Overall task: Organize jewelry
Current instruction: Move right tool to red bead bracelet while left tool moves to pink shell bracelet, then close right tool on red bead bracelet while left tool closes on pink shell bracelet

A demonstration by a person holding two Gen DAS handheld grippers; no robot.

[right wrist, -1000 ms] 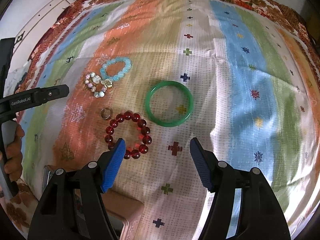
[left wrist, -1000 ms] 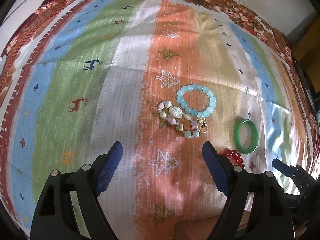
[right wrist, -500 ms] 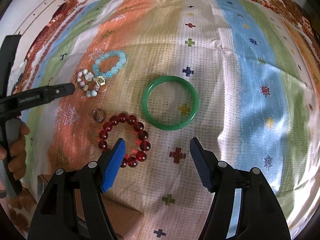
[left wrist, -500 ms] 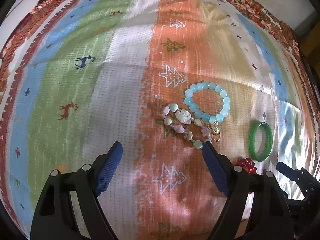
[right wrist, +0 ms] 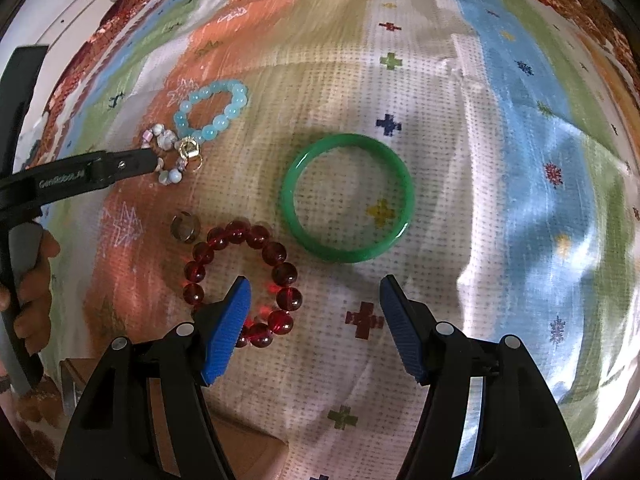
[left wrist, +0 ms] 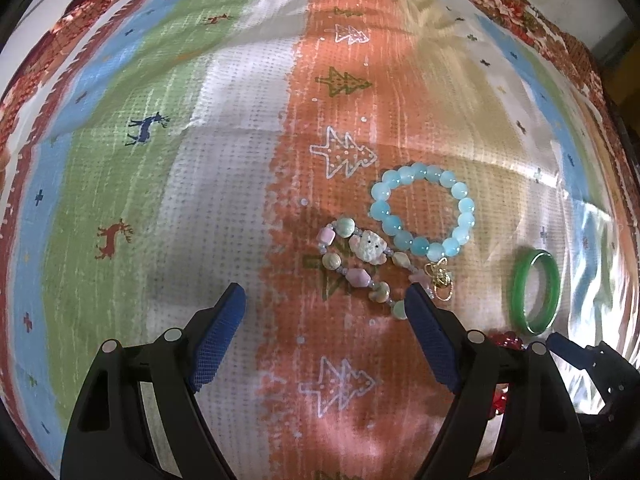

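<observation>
On the patterned cloth lie a light blue bead bracelet (left wrist: 423,211) (right wrist: 214,112), a pastel mixed-bead bracelet with a gold charm (left wrist: 362,264) (right wrist: 170,152), a green bangle (left wrist: 536,292) (right wrist: 347,198), a dark red bead bracelet (right wrist: 244,276) and a small ring (right wrist: 186,226). My left gripper (left wrist: 326,304) is open, its right fingertip at the end of the pastel bracelet. My right gripper (right wrist: 316,298) is open above the cloth, its left finger over the red bracelet's near edge, the bangle just beyond.
The colourful striped cloth (left wrist: 200,160) covers the whole surface. A brown box edge (right wrist: 248,452) shows below the right gripper. The left gripper's arm and the holder's hand (right wrist: 28,276) are at the left of the right wrist view.
Both grippers have moved forward and lower toward the jewelry. The pastel bracelet now reaches my left gripper's right fingertip, and the red bracelet sits under my right gripper's left finger.
</observation>
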